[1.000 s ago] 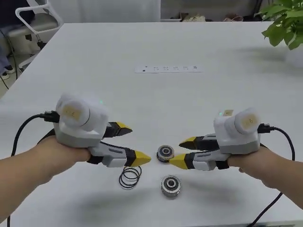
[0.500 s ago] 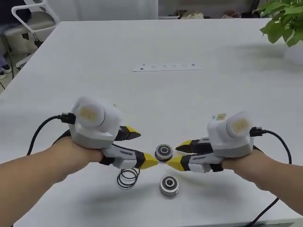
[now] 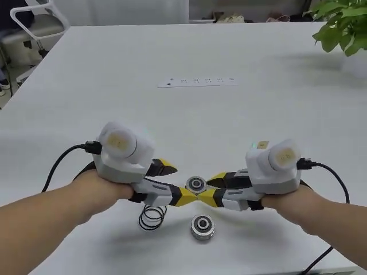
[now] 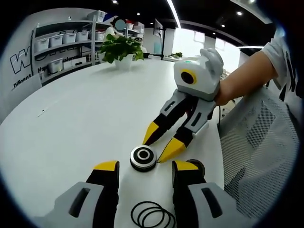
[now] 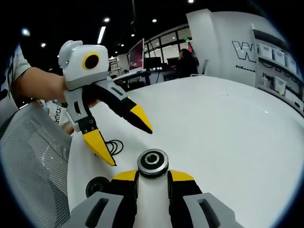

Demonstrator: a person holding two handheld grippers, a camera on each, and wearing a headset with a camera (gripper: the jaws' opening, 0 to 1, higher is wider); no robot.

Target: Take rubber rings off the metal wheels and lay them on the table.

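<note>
My left gripper has its fingers spread wide and holds nothing. In the left gripper view, one metal wheel lies flat on the white surface just past my yellow tips, centred in the gap between them. My right gripper is unclenched too, its fingers parted more narrowly. In the right gripper view the same wheel sits right at their tips, and I cannot tell whether they touch its rim.

The two grippers point at each other from either side of that wheel, low over the surface. The nearer finger of each almost meets the other in front of it. My hands grip the white bodies from behind, forearms reaching in from both sides.

A second wheel lies apart, closer to me. A few loose rubber rings lie overlapped on the surface, under my left gripper and just left of the second wheel.
</note>
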